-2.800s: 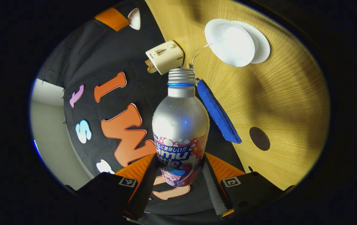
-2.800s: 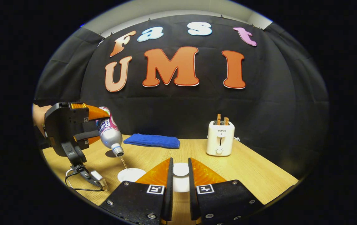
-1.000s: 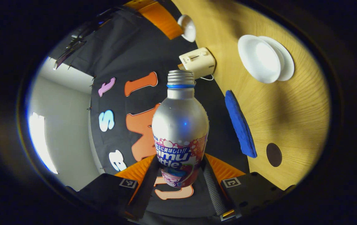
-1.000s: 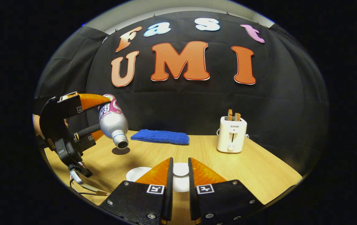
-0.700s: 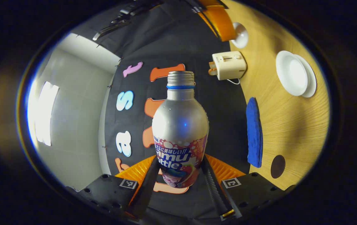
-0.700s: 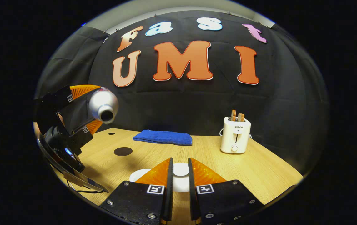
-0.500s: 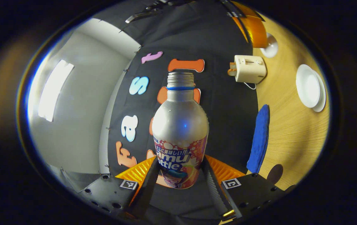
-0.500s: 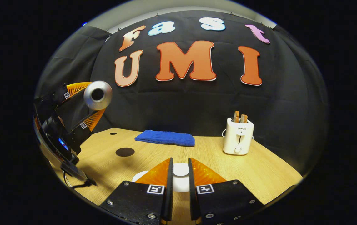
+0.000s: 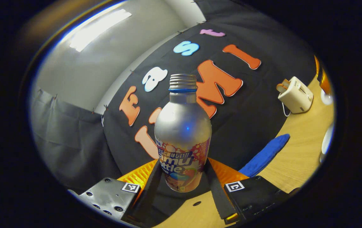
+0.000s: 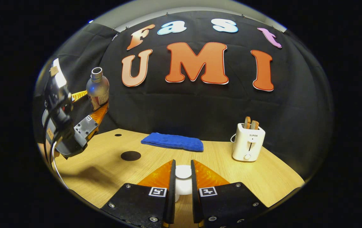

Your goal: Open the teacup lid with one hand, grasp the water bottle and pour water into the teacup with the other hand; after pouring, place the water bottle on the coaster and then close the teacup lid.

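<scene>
**Bottle upright in left grip, lid pinched in right**

Left gripper (image 9: 182,177): jaws clamped on the lower body of the water bottle (image 9: 182,133), one finger on each side of the label. Bottle upright and uncapped, held in the air above the table (image 9: 298,148). In the right gripper view the same bottle (image 10: 97,87) sits at 10 o'clock, high above the tabletop, with the left gripper (image 10: 87,106) around it.

Right gripper (image 10: 182,180): jaws nearly together, only a narrow gap, gripping the white teacup lid (image 10: 183,172) by its knob between the fingers. Lid is off the cup and above the table.

Right gripper view also shows the dark round coaster (image 10: 130,155) at 9 o'clock on the table, well below the bottle, nothing on it. Blue cloth (image 10: 172,141) lies beyond it near the wall, toaster (image 10: 248,145) at 3 o'clock.

Left gripper view shows the blue cloth (image 9: 265,155) at 4 o'clock and the toaster (image 9: 295,95) at 2 o'clock. A white piece of crockery (image 9: 326,142) is cut off at the 3 o'clock edge; cannot tell if it is the teacup.
</scene>
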Demonstrator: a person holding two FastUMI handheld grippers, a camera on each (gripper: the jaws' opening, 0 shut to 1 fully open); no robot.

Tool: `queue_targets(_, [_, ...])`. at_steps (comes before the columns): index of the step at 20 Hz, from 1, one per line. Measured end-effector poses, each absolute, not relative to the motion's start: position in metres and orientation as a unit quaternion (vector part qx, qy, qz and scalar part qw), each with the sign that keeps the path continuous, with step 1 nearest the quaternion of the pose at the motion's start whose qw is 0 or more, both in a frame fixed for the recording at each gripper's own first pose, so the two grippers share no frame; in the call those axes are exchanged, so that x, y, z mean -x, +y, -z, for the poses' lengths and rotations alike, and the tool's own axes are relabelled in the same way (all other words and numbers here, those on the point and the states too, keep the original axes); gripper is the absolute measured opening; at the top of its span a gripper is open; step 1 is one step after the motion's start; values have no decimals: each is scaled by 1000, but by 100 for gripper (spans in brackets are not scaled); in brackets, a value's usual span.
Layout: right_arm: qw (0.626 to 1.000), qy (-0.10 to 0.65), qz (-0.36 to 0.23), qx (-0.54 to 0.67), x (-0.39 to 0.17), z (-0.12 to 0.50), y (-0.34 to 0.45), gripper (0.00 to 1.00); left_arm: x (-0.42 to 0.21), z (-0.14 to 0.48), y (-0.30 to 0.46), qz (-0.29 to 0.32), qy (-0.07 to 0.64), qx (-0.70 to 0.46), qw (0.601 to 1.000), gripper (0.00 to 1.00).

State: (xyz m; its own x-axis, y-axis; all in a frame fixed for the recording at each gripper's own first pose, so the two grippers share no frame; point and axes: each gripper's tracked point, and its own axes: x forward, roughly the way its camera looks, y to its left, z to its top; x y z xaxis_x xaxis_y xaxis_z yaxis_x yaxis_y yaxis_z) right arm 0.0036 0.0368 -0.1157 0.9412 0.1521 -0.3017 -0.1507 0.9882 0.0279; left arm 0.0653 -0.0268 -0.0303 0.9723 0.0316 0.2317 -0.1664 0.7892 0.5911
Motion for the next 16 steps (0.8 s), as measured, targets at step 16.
queue_targets(16, [979, 182, -87, 27, -16, 142, 52, 23, -132, 164, -20, -12, 118, -46, 992, 83])
